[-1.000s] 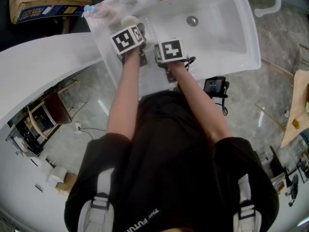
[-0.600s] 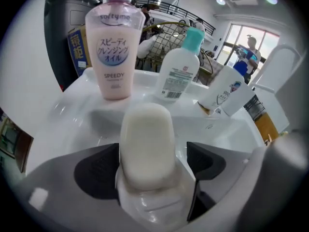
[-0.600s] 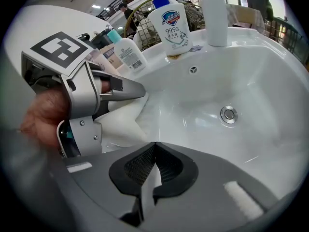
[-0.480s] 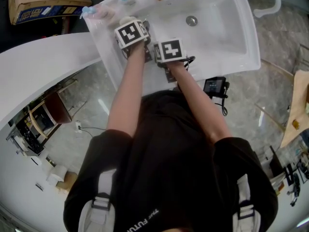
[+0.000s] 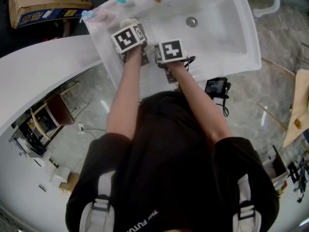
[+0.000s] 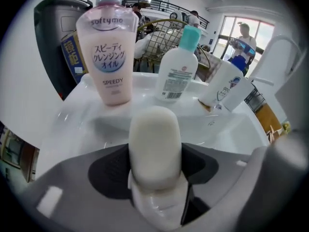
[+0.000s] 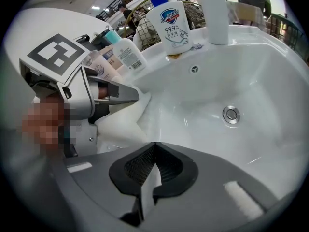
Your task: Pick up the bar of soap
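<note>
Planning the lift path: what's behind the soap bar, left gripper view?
Pink bottle, teal-capped bottle, tilted white bottle on the sink ledge. The soap bar covers the basin wall behind it.

White sink (image 5: 252,37), drain (image 5: 192,21) in the bowl. Lined up along its back edge: pink bottle (image 6: 110,52), teal-capped white bottle (image 6: 177,71), blue-capped bottle (image 6: 227,88).
</note>
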`<state>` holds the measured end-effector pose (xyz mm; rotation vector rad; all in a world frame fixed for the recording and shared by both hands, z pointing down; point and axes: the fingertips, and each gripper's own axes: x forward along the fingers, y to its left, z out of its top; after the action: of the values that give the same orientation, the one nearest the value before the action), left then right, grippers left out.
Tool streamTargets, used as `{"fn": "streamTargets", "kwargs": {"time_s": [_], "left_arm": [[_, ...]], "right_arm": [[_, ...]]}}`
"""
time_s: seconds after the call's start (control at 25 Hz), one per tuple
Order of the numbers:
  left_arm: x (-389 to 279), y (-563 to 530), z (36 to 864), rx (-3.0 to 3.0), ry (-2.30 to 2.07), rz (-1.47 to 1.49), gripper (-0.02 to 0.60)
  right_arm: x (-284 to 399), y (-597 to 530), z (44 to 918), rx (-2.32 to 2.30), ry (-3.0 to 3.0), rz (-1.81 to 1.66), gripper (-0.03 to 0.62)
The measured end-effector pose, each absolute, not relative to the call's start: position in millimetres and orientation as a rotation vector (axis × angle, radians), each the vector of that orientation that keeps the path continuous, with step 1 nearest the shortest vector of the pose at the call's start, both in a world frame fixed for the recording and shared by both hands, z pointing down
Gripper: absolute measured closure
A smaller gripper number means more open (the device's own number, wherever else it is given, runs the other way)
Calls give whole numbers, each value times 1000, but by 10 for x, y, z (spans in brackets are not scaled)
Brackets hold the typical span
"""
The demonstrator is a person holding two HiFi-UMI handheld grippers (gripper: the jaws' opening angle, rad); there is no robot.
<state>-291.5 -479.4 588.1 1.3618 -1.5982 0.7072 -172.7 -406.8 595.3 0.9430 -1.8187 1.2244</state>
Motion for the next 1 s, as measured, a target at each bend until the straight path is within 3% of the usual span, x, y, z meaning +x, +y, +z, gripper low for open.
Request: {"fn": "streamTargets", "kwargs": {"time_s": [1.0], "left_arm": [[-2909, -4607, 5429, 1526, -1607, 508, 295]], "right_arm": [[-1815, -3996, 5843, 946, -1880, 1191, 580]]}}
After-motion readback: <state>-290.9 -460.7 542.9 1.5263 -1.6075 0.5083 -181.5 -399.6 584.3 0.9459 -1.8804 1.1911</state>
